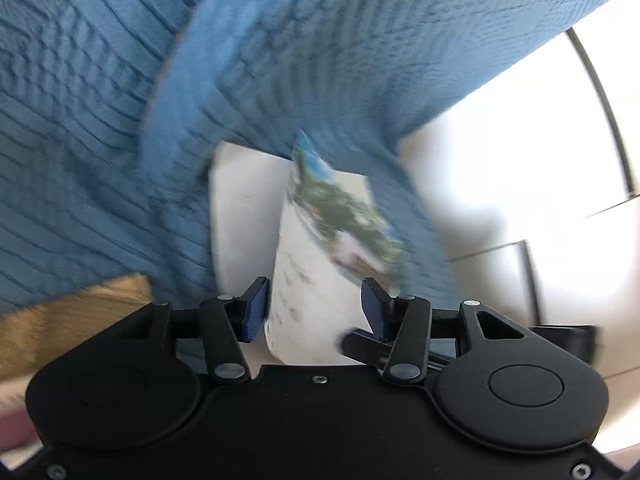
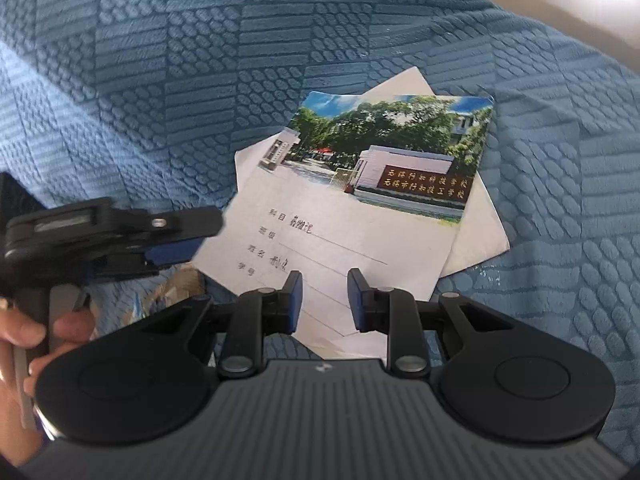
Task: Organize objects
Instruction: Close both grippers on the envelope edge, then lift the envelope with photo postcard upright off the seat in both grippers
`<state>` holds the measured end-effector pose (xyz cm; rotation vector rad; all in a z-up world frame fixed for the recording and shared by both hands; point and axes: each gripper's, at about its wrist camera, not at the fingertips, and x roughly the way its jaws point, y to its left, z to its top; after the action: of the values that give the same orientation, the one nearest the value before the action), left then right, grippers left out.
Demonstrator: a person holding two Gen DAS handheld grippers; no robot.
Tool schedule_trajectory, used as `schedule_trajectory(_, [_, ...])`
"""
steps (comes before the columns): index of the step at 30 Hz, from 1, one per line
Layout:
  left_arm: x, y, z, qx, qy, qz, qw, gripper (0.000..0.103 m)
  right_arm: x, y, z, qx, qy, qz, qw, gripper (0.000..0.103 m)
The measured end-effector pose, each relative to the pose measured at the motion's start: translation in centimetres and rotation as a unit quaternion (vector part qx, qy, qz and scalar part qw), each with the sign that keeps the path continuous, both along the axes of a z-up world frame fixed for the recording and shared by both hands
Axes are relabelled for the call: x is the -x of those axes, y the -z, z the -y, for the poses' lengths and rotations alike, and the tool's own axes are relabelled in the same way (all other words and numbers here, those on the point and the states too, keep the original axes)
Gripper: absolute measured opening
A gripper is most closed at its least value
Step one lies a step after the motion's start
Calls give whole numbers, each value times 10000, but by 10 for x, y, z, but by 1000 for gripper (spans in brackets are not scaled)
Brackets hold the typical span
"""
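Observation:
A notebook with a photo of a school gate on its cover (image 2: 360, 200) lies on the blue textured sofa (image 2: 200, 80), on top of a white booklet (image 2: 472, 232). My right gripper (image 2: 324, 300) is open, its fingers just above the notebook's near edge. My left gripper (image 2: 188, 240) comes in from the left beside the notebook's left edge. In the blurred left wrist view my left gripper (image 1: 316, 304) is open, with the notebook (image 1: 320, 248) between its fingers and the white booklet (image 1: 244, 208) behind.
A tan cushion or fabric (image 1: 76, 312) shows at lower left. A bright white floor with dark lines (image 1: 540, 200) is at the right. A crumpled wrapper (image 2: 180, 288) lies under the left gripper.

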<state>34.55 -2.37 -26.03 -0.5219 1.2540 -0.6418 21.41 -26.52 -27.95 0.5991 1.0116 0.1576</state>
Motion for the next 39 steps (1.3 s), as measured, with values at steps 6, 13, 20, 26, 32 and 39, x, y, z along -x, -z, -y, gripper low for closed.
schedule_trajectory(6, [0,17,15,-506,-112,-277,9983,18,2,3,7,-203,204,-70,9996,17])
schedule_trajectory(13, [7,14,8,-296,-581,-207,9977,3,5,-3,17,-410,435,-168,9981,23])
schedule_trajectory(20, [15,5,8,-17,-1072,-169,9941,2,24,-23,29,-1248,608,332,9898,23])
schedule_trajectory(26, [31,3,15,154,-1344,-260,9905,2,46,-14,17,-2613,342,115,9646,23])
schedule_trajectory(32, [48,0,20,497,-1595,-387,9852,2,55,-6,9,-3046,413,30,9516,48])
schedule_trajectory(39, [64,-2,11,885,-1841,-594,9771,2,60,8,25,-3596,1024,112,9274,77])
